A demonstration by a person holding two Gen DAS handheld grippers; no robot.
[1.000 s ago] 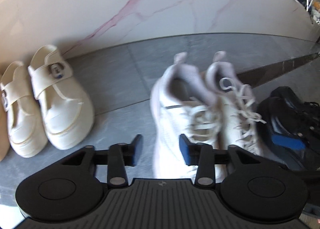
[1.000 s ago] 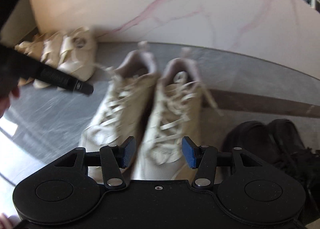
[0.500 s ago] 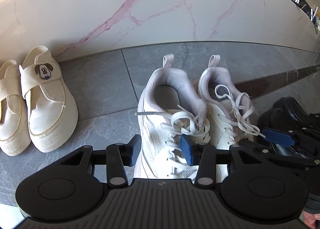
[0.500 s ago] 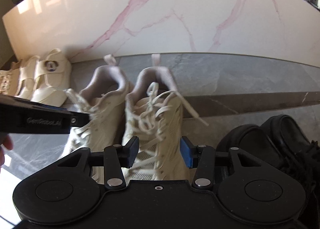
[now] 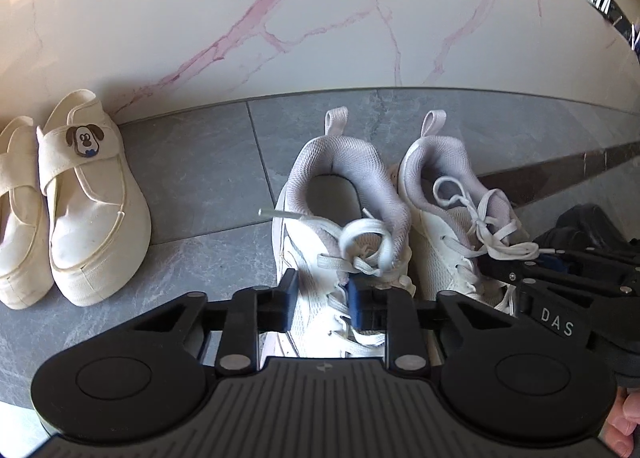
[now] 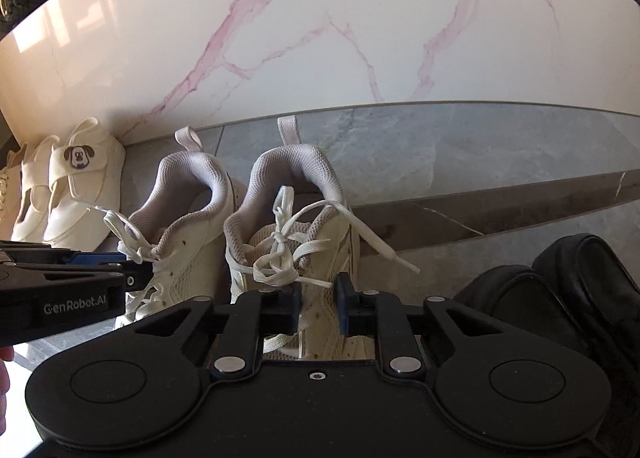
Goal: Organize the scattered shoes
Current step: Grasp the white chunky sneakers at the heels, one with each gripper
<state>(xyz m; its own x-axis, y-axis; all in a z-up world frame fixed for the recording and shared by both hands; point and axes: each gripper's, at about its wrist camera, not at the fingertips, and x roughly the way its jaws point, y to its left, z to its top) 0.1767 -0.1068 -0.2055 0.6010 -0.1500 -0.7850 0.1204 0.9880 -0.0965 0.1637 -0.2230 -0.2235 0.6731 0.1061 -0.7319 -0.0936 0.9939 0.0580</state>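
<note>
A pair of white lace-up sneakers stands side by side on the grey tile floor, heels toward the marble wall. My left gripper [image 5: 322, 296] is over the left sneaker [image 5: 340, 154]. Its jaws are closing, and the blue pads pinch the laced upper between them. My right gripper [image 6: 318, 306] is over the right sneaker [image 6: 296, 166]. Its jaws are closing too, and they squeeze the upper just below the lace bow. Each gripper shows from the side at the edge of the other's view.
A cream strap shoe with a dog badge [image 5: 92, 210] and its mate stand against the marble wall [image 5: 320, 18] to the left. A pair of black shoes [image 6: 560, 298] lies right of the sneakers. Bare tile [image 5: 208, 178] separates the cream shoes from the sneakers.
Both grippers came down and in over the sneakers, and their jaws narrowed from wide apart to a pinch on the laced uppers. The sneakers have stayed on the floor.
</note>
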